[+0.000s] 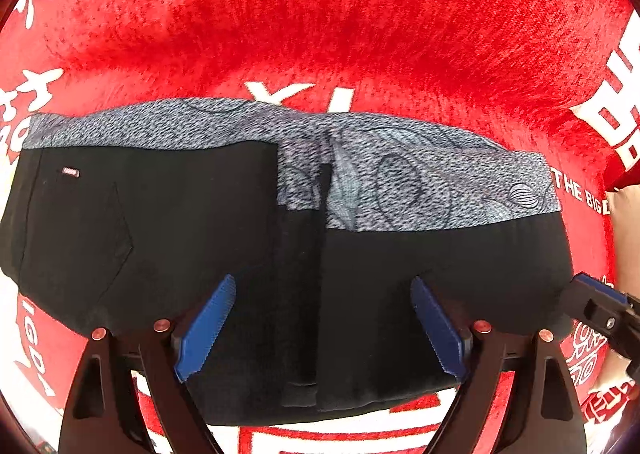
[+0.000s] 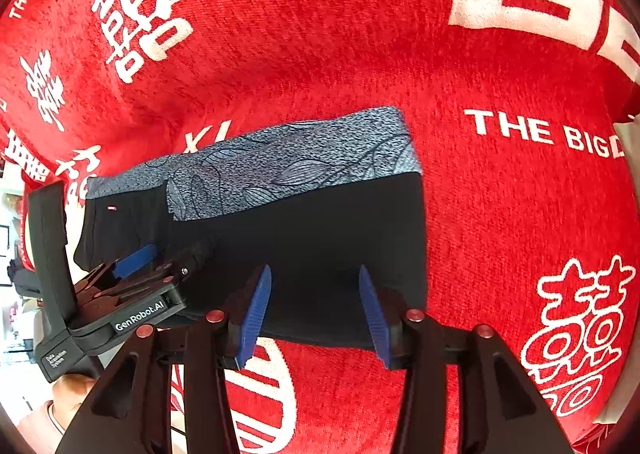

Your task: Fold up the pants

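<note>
Left tongs spread wide; right tongs parted, empty.

Folded pants on red blanket; left claw open

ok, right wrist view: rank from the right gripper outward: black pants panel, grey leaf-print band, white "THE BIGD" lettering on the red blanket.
1. Black pants panel: directly under the open right gripper.
2. Grey leaf-print band: just beyond, along the pants' far edge.
3. White "THE BIGD" lettering: farthest, off to the right on the red blanket.

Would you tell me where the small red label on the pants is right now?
The small red label sits on the black part of the pants, near their left end in the left wrist view, just below the grey patterned band.
</note>
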`<state>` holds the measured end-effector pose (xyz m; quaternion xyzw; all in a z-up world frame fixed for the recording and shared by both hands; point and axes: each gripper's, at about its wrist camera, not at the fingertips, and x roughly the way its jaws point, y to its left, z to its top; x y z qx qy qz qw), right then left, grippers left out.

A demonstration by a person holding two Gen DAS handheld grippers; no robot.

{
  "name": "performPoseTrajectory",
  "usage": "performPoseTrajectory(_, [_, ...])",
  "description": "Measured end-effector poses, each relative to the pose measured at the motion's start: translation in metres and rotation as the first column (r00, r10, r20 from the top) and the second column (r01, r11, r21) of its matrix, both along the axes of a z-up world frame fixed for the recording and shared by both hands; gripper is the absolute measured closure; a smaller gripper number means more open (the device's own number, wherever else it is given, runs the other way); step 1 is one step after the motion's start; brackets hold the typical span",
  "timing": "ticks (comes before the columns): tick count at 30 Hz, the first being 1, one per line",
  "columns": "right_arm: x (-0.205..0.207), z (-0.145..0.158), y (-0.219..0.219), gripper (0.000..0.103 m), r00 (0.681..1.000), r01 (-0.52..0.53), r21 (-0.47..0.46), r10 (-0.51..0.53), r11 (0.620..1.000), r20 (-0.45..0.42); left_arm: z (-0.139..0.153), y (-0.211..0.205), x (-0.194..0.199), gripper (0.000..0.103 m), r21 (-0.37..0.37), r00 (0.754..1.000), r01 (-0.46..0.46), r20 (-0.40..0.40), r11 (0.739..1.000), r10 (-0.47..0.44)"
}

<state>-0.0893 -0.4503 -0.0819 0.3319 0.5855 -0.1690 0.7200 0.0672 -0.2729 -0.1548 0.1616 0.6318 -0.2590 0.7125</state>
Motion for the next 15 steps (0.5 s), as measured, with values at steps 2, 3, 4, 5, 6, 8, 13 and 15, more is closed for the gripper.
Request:
performPoseTrajectory(2, [0.008, 0.000, 0.003, 0.053, 1.000, -0.016, 0.008, 0.016, 1.000, 0.007, 0.001, 0.009, 0.000, 0.013, -0.007, 1.000, -0.017, 0.000, 1.000, 0.017])
performPoseTrajectory(3, [0.014, 0.001, 0.005, 0.053, 1.000, -0.026, 0.012, 0.026, 1.000, 0.012, 0.001, 0.014, -0.001, 0.013, -0.012, 1.000, -0.026, -0.002, 1.000, 0.026])
performPoseTrajectory(4, [0.020, 0.001, 0.006, 0.053, 0.999, -0.038, 0.017, 0.038, 0.999, 0.019, 0.002, 0.020, -0.002, 0.013, -0.021, 0.999, -0.036, -0.006, 0.999, 0.035])
performPoseTrajectory(5, [0.028, 0.001, 0.009, 0.053, 0.998, -0.052, 0.019, 0.051, 0.998, 0.024, 0.001, 0.023, -0.003, 0.013, -0.029, 0.999, -0.043, -0.012, 0.999, 0.042])
performPoseTrajectory(6, [0.040, 0.001, 0.013, 0.053, 0.997, -0.075, 0.015, 0.075, 0.997, 0.029, 0.000, 0.027, -0.004, 0.013, -0.038, 0.999, -0.050, -0.020, 0.998, 0.049])
performPoseTrajectory(8, [0.061, -0.001, 0.020, 0.053, 0.993, -0.113, 0.008, 0.112, 0.994, 0.037, -0.004, 0.031, -0.006, 0.013, -0.050, 0.998, -0.058, -0.031, 0.997, 0.056])
performPoseTrajectory(13, [0.123, -0.012, 0.046, 0.053, 0.971, -0.235, -0.023, 0.236, 0.972, 0.038, -0.010, 0.037, -0.010, 0.013, -0.082, 0.997, -0.080, -0.028, 0.993, 0.078])
performPoseTrajectory(15, [0.146, -0.017, 0.058, 0.053, 0.957, -0.288, -0.045, 0.290, 0.957, 0.032, -0.011, 0.040, -0.011, 0.013, -0.100, 0.996, -0.091, -0.026, 0.991, 0.089])
